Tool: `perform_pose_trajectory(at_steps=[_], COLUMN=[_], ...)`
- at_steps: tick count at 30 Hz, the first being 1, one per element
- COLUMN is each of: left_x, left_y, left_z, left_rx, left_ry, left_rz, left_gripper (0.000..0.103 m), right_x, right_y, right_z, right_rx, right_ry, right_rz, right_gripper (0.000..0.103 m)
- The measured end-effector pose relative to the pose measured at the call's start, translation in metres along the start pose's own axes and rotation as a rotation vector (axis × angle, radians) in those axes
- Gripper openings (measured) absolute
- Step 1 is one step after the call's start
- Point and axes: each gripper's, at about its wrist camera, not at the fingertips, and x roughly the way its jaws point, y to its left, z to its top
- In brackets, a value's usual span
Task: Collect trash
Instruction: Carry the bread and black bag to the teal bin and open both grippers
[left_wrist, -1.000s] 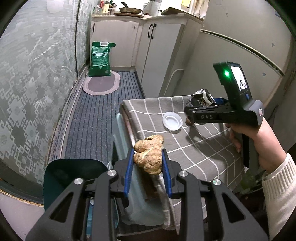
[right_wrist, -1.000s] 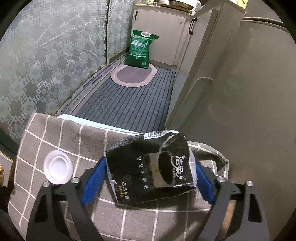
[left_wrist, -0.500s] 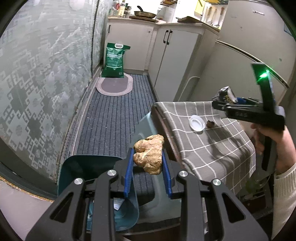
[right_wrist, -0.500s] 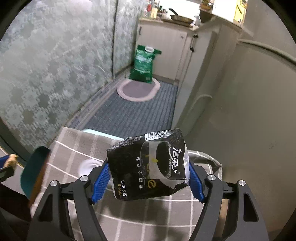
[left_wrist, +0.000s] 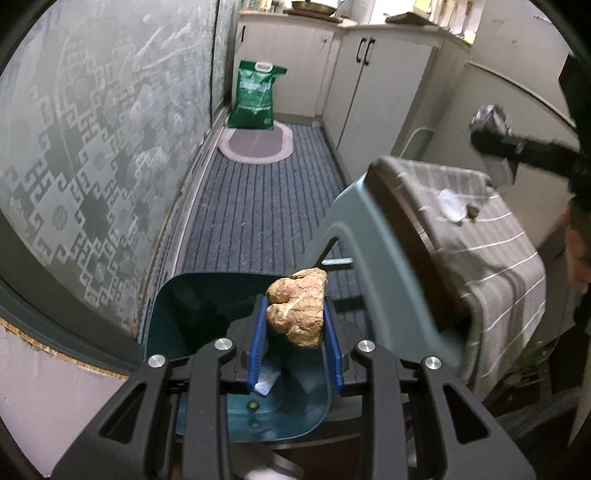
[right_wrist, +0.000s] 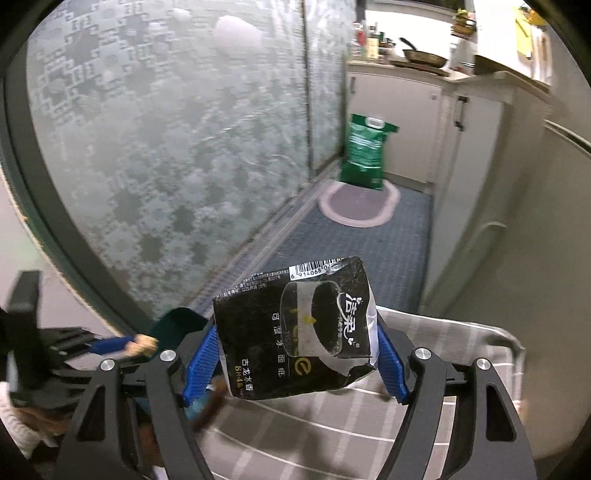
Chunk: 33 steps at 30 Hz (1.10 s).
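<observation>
Trash fills both claws. Left gripper (left_wrist: 295, 334) clamps a crumpled brown lump (left_wrist: 298, 311) between its blue pads, above the open teal bin (left_wrist: 192, 306) on the floor beside the table's left edge. Right gripper (right_wrist: 295, 354) grips a black tissue packet (right_wrist: 295, 328) over the checked tablecloth (right_wrist: 332, 435). A white lid (left_wrist: 451, 206) and a small dark scrap (left_wrist: 472, 211) lie near the table's far edge.

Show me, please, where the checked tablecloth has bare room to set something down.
The checked tablecloth is bare from the white lid to its near hanging edge; crowded only at the far end, around lid and brown scrap.
</observation>
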Motion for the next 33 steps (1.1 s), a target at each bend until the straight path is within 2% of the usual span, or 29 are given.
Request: perform_pose_trajectory(at_steps=[11,20,27,33], left_x=[0.025,0.03,0.04,0.031], left_y=[0.024,0.033,0.048,0.056], left_z=[-0.024,-0.035,-0.044,-0.043], left_rx=[0.004,0.009,-0.019,-0.027], left_ry=[0.097,0.139,0.204,0.189], left_rz=[0.061,0.072,0.102,0.115], left_gripper=[0.031,0.031,0.031,0.034], right_x=[0.026,0.051,0.064,0.079], right_y=[0.058,0.092,0.111,0.123], right_z=[0.004,0.0,-0.001,-0.007], right_rx=[-0.057,-0.088,-0.104,-0.115], right_ry=[0.039,0.089,0.114,0.152], right_rz=[0.12,0.18,0.207,0.225], right_gripper=[0.075,0.075,0.075,0.075])
